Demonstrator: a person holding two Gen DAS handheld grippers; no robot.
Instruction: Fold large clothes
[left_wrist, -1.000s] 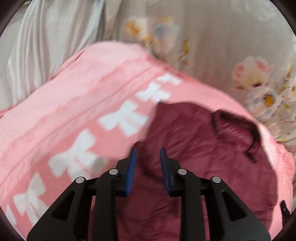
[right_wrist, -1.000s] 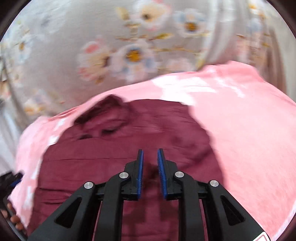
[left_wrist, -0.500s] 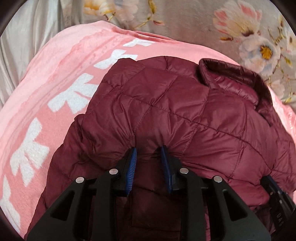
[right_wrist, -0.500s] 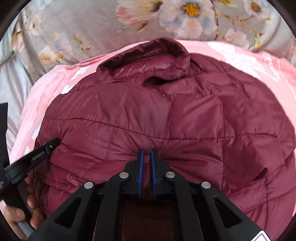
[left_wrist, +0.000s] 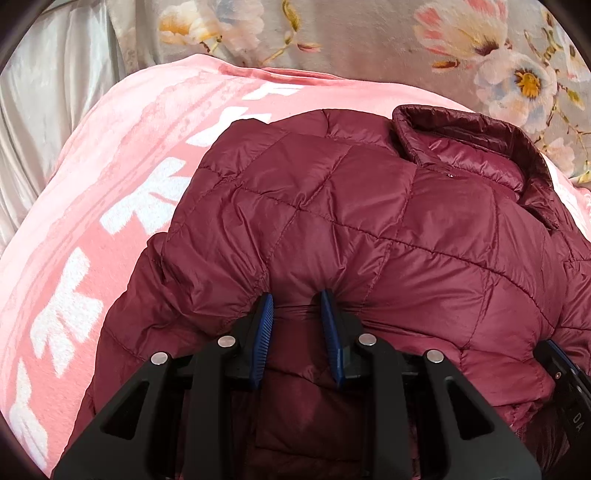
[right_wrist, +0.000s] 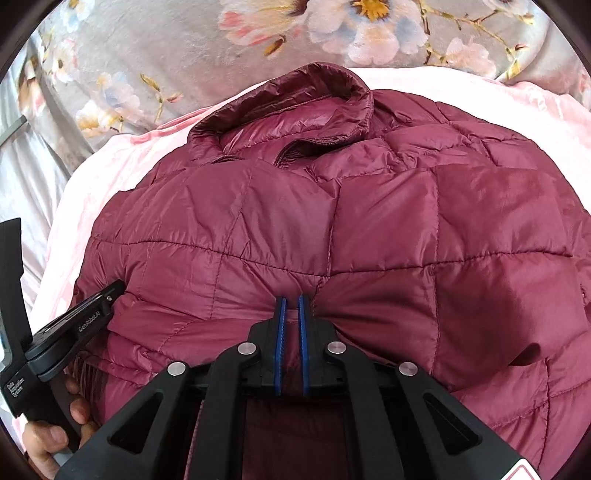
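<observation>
A maroon quilted puffer jacket lies on a pink blanket, collar at the far side. It also fills the right wrist view, collar at the top. My left gripper is shut on a bunched fold of the jacket's near edge, jaws held apart by the thick fabric. My right gripper is shut on another fold of the near edge, jaws almost together. The left gripper shows at the left of the right wrist view, held by a hand.
A grey floral bedspread lies beyond the blanket and also shows in the right wrist view. Pale satin fabric bunches at the far left. White bow patterns run along the blanket's left side.
Both grippers have closed on the jacket's near edge and drawn it toward the collar, so the jacket now fills both views. The right jaws narrowed most.
</observation>
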